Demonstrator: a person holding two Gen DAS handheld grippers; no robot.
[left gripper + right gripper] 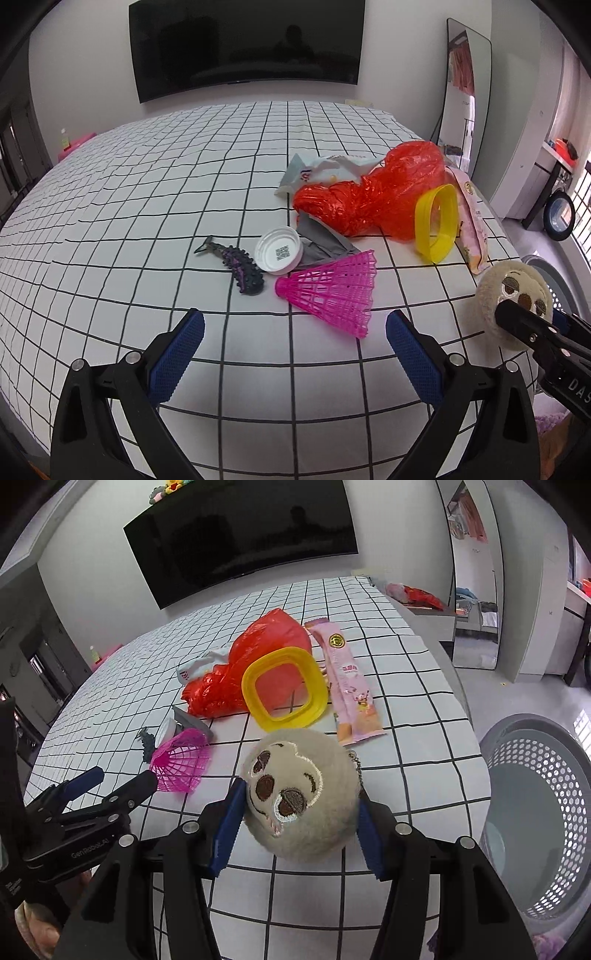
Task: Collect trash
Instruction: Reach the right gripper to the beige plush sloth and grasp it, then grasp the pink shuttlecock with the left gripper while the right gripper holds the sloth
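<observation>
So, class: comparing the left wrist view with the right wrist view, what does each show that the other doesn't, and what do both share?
Only the left wrist view shows the white cap's printed inside and the whole spiky dark toy.

Only the right wrist view shows the grey perforated basket beside the bed and the pink wrapper's full length.

Both show the checked sheet, red bag, yellow ring, pink shuttlecock, and the plush face clamped in the right gripper, while the left gripper stands open.
</observation>
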